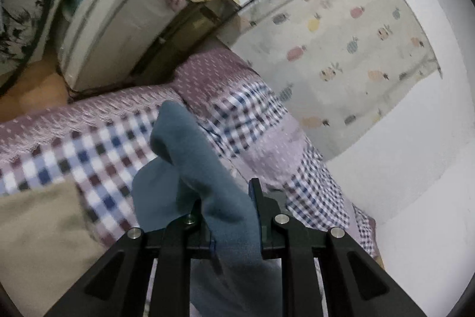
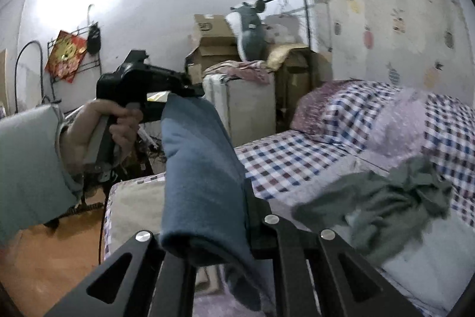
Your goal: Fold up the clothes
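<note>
Both claws are clenched on the same blue garment (image 2: 199, 168). In my left wrist view the left gripper (image 1: 228, 216) has cloth bunched between its jaws, folds spilling forward and up. In the right wrist view the right gripper (image 2: 216, 228) pinches the near end, and the cloth runs as a taut band up to the left gripper (image 2: 166, 88), held by the person's hand (image 2: 101, 132) in a pale sleeve. So the garment hangs clear above the bed (image 2: 297, 156), stretched between the two grips and not touching the checked cover. I judge this a mid-handling step: it fits spreading the piece out to lay flat, or carrying one edge over for a fold; one frame doesn't settle which. Either way the next move needs both grips to hold, tension kept even, and the cloth brought down onto bare cover without twisting. Just past it, a grey-green garment (image 2: 386, 204) lies crumpled on the bed to the right, unfolded as it sits, so keep the blue one clear of it. Further back: pillow (image 2: 356, 106), boxes, a patterned wall hanging.
</note>
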`<state>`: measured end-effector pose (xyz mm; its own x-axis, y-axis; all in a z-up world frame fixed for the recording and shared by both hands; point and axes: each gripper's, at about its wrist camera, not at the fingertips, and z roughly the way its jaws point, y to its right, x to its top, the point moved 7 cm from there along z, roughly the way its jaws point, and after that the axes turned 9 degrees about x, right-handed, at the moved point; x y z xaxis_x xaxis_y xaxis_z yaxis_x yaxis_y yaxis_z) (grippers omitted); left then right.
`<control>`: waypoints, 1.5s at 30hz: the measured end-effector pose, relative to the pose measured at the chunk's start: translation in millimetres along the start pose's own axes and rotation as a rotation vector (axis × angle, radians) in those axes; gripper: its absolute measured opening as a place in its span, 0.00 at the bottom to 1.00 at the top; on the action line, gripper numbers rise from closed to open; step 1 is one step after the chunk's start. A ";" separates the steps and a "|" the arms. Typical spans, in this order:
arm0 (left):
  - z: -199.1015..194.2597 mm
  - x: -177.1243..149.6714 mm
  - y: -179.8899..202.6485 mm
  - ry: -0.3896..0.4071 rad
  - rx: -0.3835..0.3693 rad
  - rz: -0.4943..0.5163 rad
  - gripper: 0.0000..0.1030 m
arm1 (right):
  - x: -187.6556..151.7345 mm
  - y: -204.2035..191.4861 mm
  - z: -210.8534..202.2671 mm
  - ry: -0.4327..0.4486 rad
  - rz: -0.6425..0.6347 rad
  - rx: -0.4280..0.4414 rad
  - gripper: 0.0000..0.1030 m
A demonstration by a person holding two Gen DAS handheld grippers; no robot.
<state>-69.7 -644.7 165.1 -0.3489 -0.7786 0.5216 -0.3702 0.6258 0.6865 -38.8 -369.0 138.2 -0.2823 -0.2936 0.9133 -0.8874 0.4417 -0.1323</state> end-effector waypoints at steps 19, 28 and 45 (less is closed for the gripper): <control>-91.5 -56.9 -234.3 0.004 0.092 -0.115 0.17 | -153.7 -188.6 97.9 -0.234 -0.439 0.082 0.08; -102.0 -79.4 -299.9 -0.045 0.266 -0.175 0.34 | -204.2 -211.1 112.4 -0.411 -0.452 0.175 0.40; -207.0 -124.4 -126.5 0.144 0.154 0.204 0.83 | -148.5 -129.0 -98.8 -0.084 -0.121 -0.065 0.77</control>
<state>198.7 -636.6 118.3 -0.3077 -0.6275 0.7152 -0.4352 0.7613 0.4807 153.7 -298.7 57.7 -0.2068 -0.4161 0.8855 -0.8922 0.4517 0.0039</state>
